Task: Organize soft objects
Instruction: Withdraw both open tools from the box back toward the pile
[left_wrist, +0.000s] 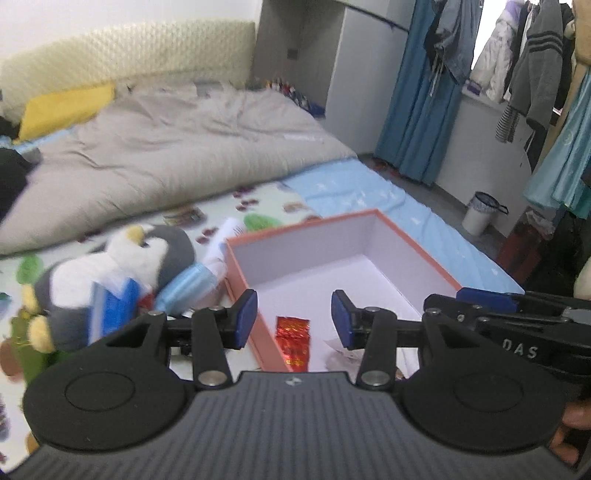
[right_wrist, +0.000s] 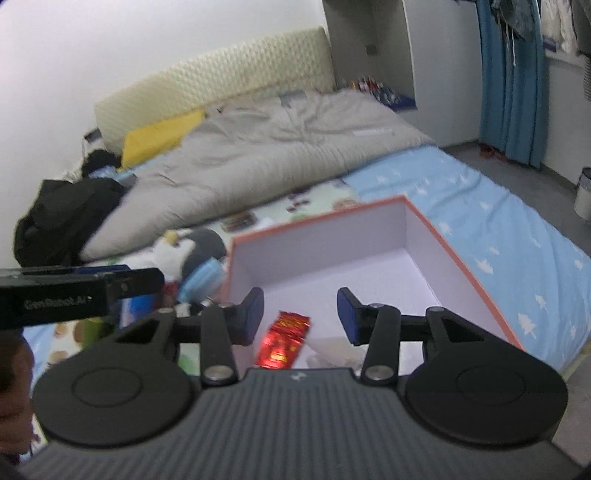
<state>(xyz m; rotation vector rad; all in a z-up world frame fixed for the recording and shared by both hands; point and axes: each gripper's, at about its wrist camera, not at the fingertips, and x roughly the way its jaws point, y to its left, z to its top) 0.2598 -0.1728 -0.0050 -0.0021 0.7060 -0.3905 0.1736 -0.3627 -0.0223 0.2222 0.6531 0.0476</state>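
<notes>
Left gripper (left_wrist: 294, 319) spread wide, nothing between the blue pads (left_wrist: 246, 317) — hovering over the near left corner of the box (left_wrist: 413, 236). Right gripper (right_wrist: 300, 317) likewise wide, empty, poised over the near end of the same box; its body visible in the left view at right edge, level with the box's near right corner.

Inside the box, near end: red foil packet (left_wrist: 293, 343) lying flat on the white floor, just beside the left wall; a crumpled clear wrapper (right_wrist: 332, 349) just right of it, partly hidden behind the gripper body. Rest of the box floor white, walls white inside, orange outside.

Just left of the box, on the patterned bed sheet (left_wrist: 266, 201): plush penguin (left_wrist: 122, 266) on its side, grey and white, yellow beak and feet, blue scarf end (left_wrist: 192, 288) close to the box's left wall; contact not clear, blurred. Blue item (left_wrist: 110, 306) across its belly — cannot tell what. White paper roll (left_wrist: 225, 240) behind the penguin's head, near the box's far left corner.

Right of the box: light blue sheet (right_wrist: 498, 221) with white tree print, running to the bed edge.

Farther back: grey duvet (left_wrist: 177, 147) bunched across the bed, yellow pillow (left_wrist: 62, 107) and black clothing (right_wrist: 62, 218) toward the headboard (left_wrist: 129, 55). Beyond the bed: blue curtain (left_wrist: 421, 103), hanging clothes (left_wrist: 532, 66), small white bin (left_wrist: 480, 214) on the floor.
</notes>
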